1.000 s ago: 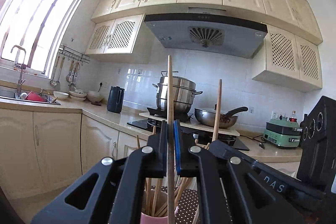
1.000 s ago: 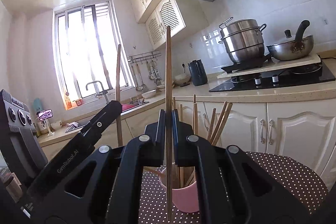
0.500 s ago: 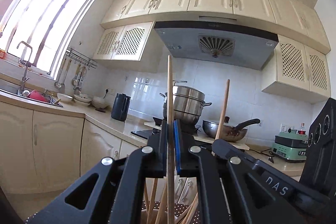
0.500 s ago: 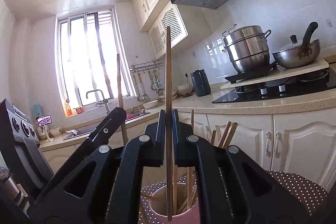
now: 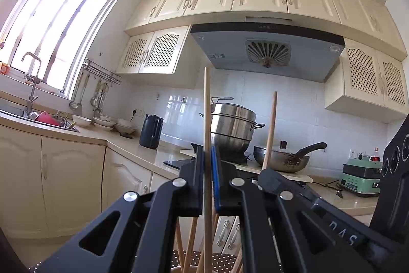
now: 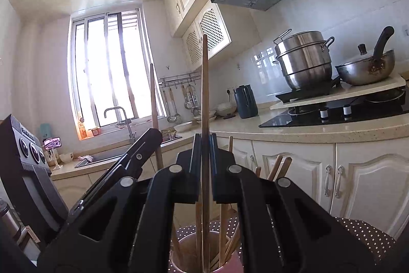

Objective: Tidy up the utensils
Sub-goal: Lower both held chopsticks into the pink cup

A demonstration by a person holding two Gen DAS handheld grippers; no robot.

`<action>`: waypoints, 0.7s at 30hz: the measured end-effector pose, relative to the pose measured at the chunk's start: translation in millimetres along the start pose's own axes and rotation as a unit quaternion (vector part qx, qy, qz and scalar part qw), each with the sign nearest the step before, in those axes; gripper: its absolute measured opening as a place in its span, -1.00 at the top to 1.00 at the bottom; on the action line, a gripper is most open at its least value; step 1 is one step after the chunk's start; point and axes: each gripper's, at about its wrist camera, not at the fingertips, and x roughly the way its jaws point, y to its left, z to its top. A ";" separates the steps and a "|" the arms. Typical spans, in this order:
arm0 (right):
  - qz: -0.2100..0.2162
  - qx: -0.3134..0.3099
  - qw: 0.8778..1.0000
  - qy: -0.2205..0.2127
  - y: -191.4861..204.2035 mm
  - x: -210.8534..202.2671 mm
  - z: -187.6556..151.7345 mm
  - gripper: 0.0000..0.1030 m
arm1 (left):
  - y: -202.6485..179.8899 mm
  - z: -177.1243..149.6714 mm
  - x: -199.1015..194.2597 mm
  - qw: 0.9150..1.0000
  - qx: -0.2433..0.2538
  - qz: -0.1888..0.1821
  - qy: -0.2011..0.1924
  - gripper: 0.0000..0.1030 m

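My left gripper (image 5: 208, 152) is shut on a wooden chopstick (image 5: 207, 106) that stands upright between its pads. My right gripper (image 6: 204, 142) is likewise shut on an upright chopstick (image 6: 204, 83). That stick's lower end reaches down into the mouth of a pink cup (image 6: 182, 256), which holds several more chopsticks (image 6: 277, 168). The cup stands on a brown polka-dot cloth (image 6: 363, 234) right below both grippers. Each view also shows the other gripper close beside: the right gripper (image 5: 268, 177) with its stick (image 5: 271, 124), and the left gripper (image 6: 153, 137) with its stick (image 6: 153, 94).
A cream counter (image 6: 306, 131) runs behind, with a black hob, a steel steamer pot (image 5: 232, 128), a wok (image 5: 281, 157) and a dark kettle (image 5: 151, 131). The sink (image 5: 38, 119) is under the window. A green appliance (image 5: 360, 178) and a black dial box (image 6: 23, 145) stand nearby.
Both grippers moved forward over the pink cup and slightly down, each still holding its chopstick. The cup has slid to the bottom of both views, and the right stick's end now sits in it.
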 end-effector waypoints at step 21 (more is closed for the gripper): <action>0.003 0.020 0.998 0.051 -9.0 -6.0 -27.2 0.87 | -7.5 -7.0 -3.7 0.998 0.054 0.009 0.032 0.87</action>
